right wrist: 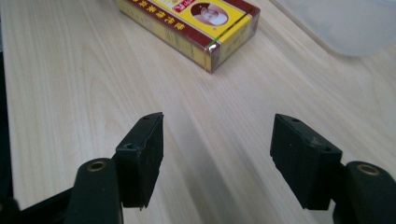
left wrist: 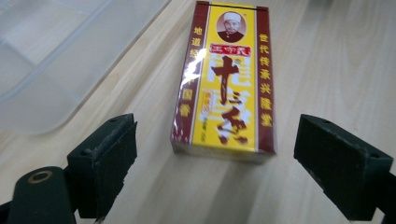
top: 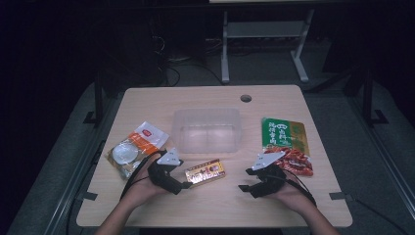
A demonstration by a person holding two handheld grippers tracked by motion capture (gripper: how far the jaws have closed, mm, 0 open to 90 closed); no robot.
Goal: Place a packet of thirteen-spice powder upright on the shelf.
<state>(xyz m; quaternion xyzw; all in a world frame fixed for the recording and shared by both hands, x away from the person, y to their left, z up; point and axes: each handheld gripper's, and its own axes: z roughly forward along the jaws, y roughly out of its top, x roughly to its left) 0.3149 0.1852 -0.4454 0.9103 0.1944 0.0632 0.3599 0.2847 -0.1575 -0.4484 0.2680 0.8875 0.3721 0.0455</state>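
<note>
I have the wooden table across the middle of the high view, with the clear plastic tub at its centre. To the right of the tub lies the green and red snack bag, and to the left the orange and white packet. Smallest is the yellow and maroon spice box, flat on the wood just below the tub, in the lower middle of the frame, between my two tools. My left gripper sits just left of the box; in the left gripper view its jaws stand wide apart, the box ahead of them and untouched. My right gripper is lower right of the box, well apart from it; its jaws gape with only bare wood between them, the box at the top of its view.
</note>
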